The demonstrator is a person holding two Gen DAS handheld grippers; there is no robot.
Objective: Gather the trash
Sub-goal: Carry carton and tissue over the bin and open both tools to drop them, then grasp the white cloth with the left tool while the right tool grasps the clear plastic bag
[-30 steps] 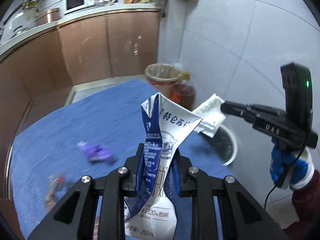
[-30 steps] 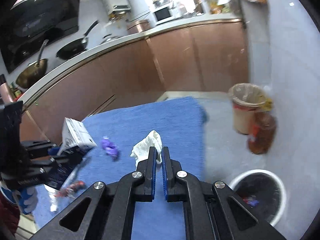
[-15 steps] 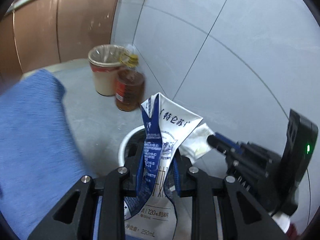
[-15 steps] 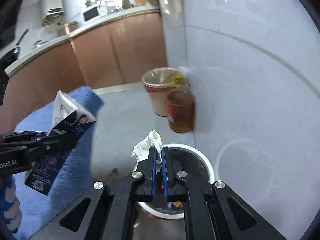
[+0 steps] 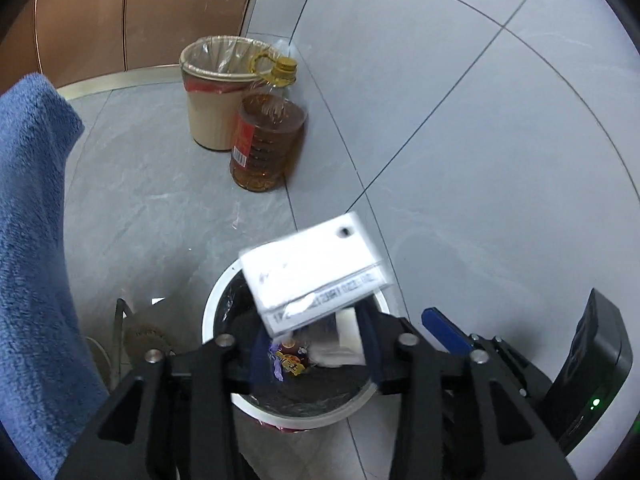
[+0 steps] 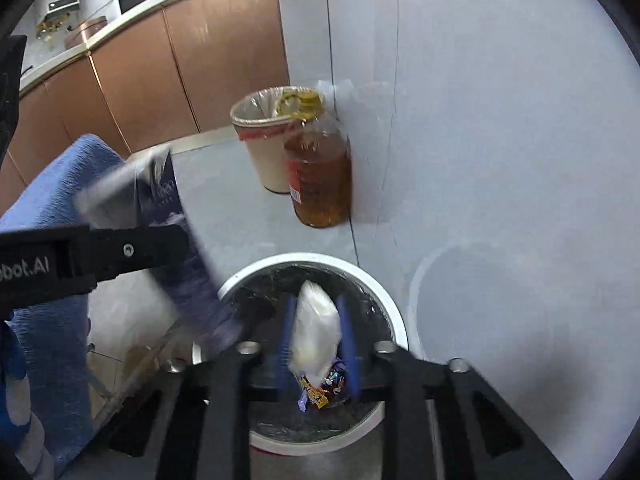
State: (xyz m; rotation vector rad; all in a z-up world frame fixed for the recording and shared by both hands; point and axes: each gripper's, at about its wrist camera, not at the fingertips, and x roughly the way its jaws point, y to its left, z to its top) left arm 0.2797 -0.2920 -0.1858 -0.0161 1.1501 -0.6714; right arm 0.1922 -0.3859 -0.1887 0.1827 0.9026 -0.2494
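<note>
Glossy tile floor (image 5: 168, 208); fuzzy blue cloth (image 5: 28, 240); clear plastic btl (image 5: 266, 144); paper carton (image 5: 316, 272)

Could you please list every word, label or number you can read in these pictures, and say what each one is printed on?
"ebot.AI", cut off at the picture's edge: on the left gripper.
Milk carton: a printed line of digits, too blurred to read.
Oil bottle label: too small.
Snack wrappers in the black bin: unreadable.
</note>
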